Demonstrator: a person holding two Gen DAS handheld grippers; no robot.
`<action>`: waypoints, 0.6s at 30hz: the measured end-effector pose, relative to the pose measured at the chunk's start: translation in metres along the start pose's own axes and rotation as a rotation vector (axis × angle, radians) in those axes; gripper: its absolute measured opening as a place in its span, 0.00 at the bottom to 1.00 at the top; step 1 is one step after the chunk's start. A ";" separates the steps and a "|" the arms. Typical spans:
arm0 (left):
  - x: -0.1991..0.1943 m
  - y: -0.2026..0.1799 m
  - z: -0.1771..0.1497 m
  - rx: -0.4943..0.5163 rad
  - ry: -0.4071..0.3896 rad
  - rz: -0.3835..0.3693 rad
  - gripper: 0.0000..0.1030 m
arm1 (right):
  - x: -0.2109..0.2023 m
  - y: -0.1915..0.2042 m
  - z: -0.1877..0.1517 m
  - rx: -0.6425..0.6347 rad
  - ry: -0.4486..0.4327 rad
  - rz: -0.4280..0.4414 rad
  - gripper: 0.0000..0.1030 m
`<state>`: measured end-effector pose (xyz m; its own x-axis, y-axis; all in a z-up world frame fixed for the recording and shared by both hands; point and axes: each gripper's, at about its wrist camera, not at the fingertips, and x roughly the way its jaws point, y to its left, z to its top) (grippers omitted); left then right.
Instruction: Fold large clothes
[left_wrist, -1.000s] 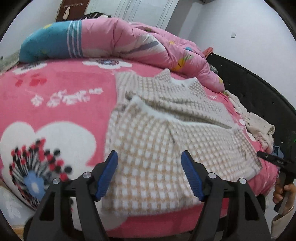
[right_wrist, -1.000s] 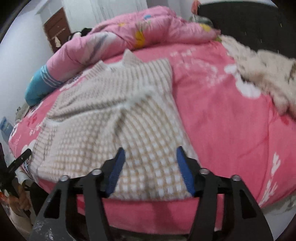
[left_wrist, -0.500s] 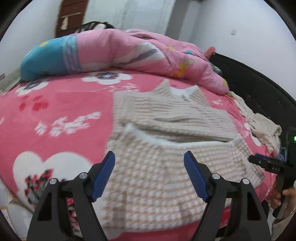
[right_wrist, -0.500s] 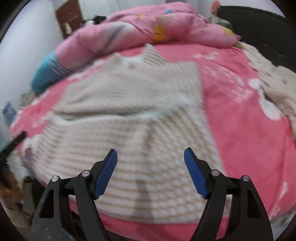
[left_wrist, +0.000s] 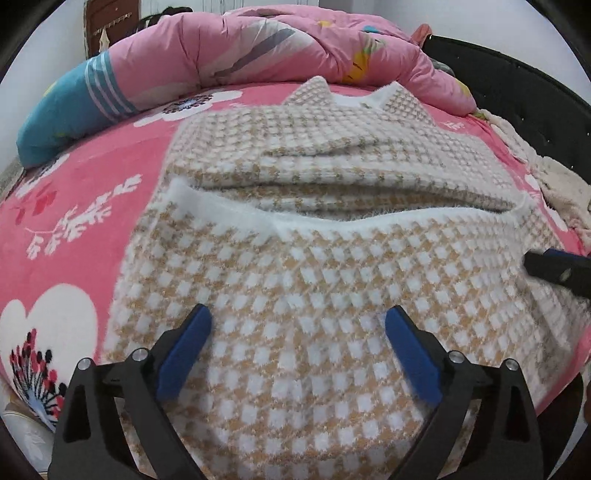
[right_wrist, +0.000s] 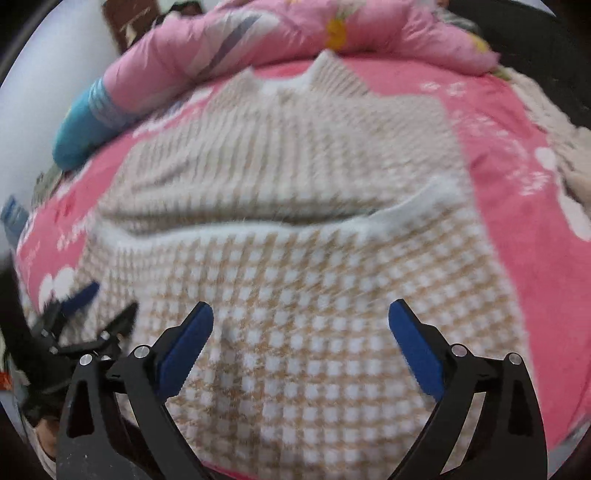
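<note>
- Checked sweater (left_wrist: 295, 229) spread on pink bed cover (left_wrist: 85, 192), near half folded up over the far half, white hem across the middle.
- Left gripper (left_wrist: 297, 328) over the near fold; jaws just widened, released, nothing between the pads.
- Right gripper (right_wrist: 301, 325) likewise: just widened, released, empty.
- Left view only: sharp weave, heart print (left_wrist: 48, 325).
- Right view only: blurred; cream fleece (right_wrist: 554, 122) at the right.

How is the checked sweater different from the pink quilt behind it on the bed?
The checked sweater lies flat, folded, near the bed's front edge; the pink quilt is bunched in a thick roll at the back. The sweater is knitted, beige and white; the quilt is smooth pink with a blue striped end. Both rest on the pink flowered blanket.
</note>
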<state>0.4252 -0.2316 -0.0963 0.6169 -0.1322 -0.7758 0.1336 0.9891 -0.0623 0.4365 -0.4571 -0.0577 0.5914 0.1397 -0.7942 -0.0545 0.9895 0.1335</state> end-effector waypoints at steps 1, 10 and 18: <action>0.001 0.000 0.000 -0.001 0.002 0.001 0.92 | -0.003 -0.003 0.001 0.003 -0.011 -0.024 0.92; 0.003 -0.003 0.002 -0.023 0.017 0.008 0.94 | 0.030 -0.034 -0.008 0.121 0.086 0.015 0.94; 0.003 -0.002 0.003 -0.038 0.028 0.014 0.94 | 0.028 -0.051 0.003 0.127 0.114 0.039 0.94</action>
<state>0.4295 -0.2345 -0.0965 0.5962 -0.1172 -0.7942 0.0953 0.9926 -0.0749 0.4581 -0.5036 -0.0851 0.4953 0.1878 -0.8482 0.0307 0.9720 0.2331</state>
